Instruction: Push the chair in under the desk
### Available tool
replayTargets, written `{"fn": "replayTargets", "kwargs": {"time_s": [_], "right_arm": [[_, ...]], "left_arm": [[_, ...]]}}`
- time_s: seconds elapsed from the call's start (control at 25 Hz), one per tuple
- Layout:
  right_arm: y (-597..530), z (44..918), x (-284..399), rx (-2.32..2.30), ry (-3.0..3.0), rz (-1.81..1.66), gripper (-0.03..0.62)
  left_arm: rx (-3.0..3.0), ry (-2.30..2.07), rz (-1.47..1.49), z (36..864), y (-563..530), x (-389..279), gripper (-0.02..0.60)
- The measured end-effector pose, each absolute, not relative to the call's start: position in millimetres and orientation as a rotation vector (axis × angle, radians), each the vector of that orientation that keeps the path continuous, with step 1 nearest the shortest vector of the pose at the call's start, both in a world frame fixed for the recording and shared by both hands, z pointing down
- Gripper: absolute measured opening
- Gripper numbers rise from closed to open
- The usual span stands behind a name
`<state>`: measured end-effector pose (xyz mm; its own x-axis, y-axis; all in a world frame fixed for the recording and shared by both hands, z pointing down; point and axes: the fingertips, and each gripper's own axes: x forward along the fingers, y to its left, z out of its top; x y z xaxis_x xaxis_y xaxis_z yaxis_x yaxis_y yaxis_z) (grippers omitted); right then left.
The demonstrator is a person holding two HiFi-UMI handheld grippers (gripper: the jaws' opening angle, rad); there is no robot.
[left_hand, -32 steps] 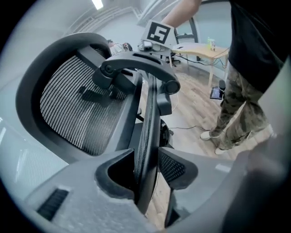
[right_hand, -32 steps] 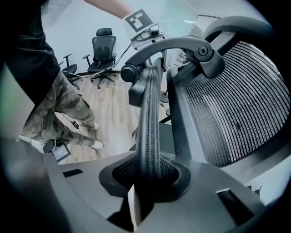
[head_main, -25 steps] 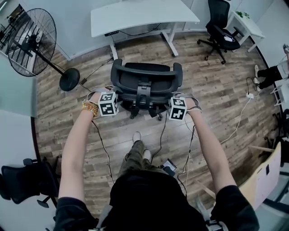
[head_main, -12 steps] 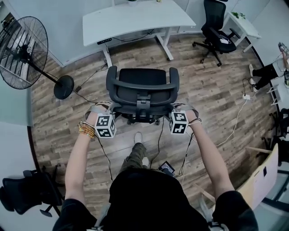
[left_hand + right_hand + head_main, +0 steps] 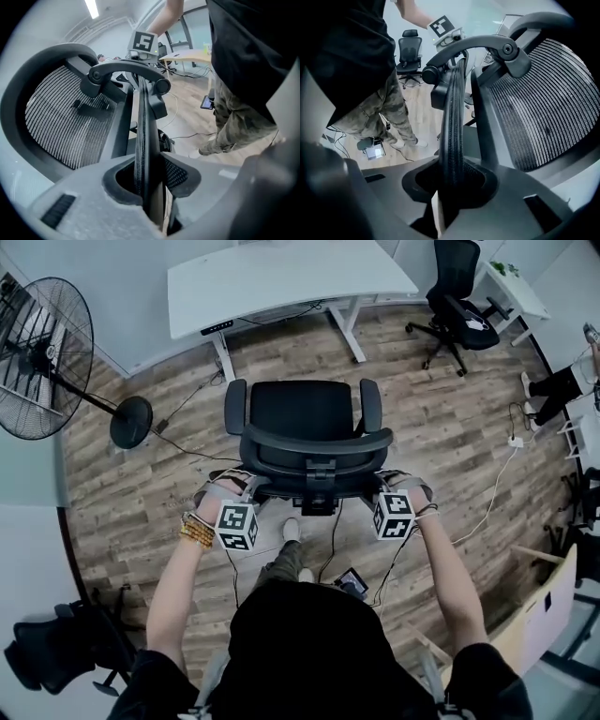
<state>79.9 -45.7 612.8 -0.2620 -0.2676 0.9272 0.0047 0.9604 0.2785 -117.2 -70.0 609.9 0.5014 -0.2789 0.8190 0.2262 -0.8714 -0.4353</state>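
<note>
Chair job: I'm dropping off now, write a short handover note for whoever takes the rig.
Left hand-held gripper: jaws have just been closing, clamped on the left side of the backrest rim.
Right hand-held gripper: clamped on its right side.
Chair: faces the desk, apart from it.
Done: both grips set.
Left: roll it forward until it goes under the desk.

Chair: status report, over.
Left tongs just closed further on the back edge of the chair; right tongs clamped there too. Chair faces the desk, not yet under. Nothing between them; fan off left.
</note>
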Motion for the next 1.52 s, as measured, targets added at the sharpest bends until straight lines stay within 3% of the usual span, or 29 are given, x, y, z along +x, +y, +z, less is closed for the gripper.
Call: {"fn": "replayTargets", "kwargs": {"time_s": [1.52], "right_arm": [[-209,609,159,0.161,-1.824,-0.332,0.081]], "left_arm": [[-2.224,0.124,-1.371,606,-225,-40,0.115]]}}
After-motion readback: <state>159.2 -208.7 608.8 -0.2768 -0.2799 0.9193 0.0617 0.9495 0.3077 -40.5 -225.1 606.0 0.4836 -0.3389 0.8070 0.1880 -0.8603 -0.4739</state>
